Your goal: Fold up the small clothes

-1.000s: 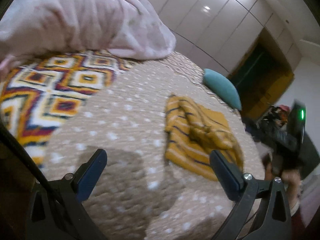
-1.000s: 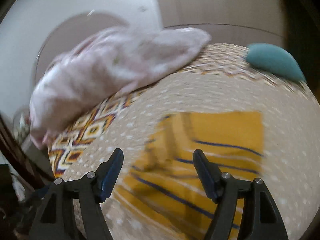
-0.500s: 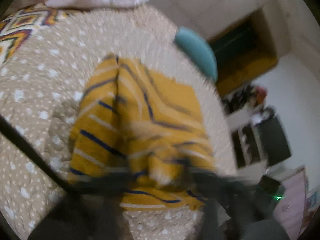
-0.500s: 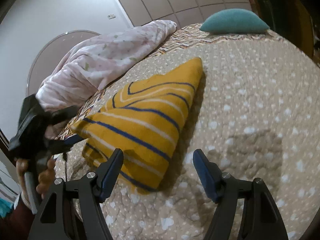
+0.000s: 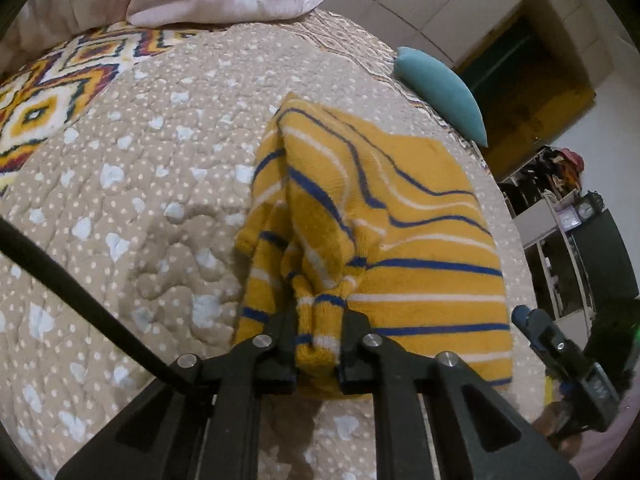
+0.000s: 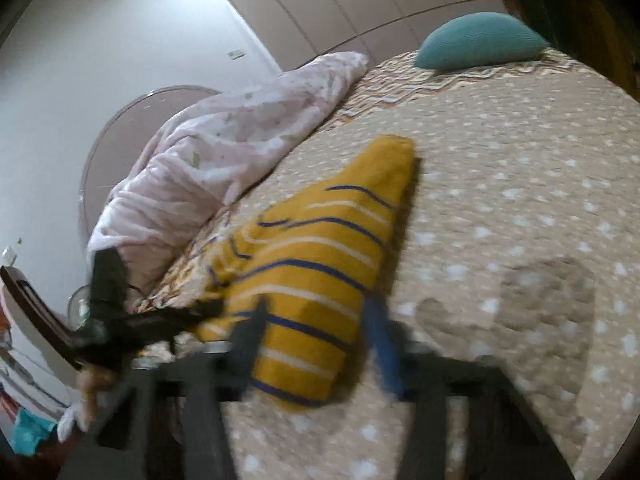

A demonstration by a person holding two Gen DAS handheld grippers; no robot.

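A mustard-yellow garment (image 5: pixel 384 224) with blue and white stripes lies folded and bunched on the beige dotted bedspread (image 5: pixel 160 200). My left gripper (image 5: pixel 319 344) is shut on the garment's near edge, a fold of knit pinched between the jaws. In the right wrist view the same garment (image 6: pixel 316 264) lies in front of my right gripper (image 6: pixel 316 332), whose fingers are blurred, apart and on either side of the garment's near end. The left gripper (image 6: pixel 204 308) shows there at the garment's left corner. The right gripper's tip (image 5: pixel 524 316) shows at the left wrist view's right edge.
A pink duvet (image 6: pixel 224 152) is heaped at the head of the bed. A teal cushion (image 5: pixel 440 88) lies at the far edge. A patterned blanket (image 5: pixel 48 92) covers the left side. Shelves and dark furniture (image 5: pixel 580 240) stand past the bed's right edge.
My left gripper moved in from open over the bedspread and shut on the garment's near edge. My right gripper came down to the garment's other end, jaws narrowing.
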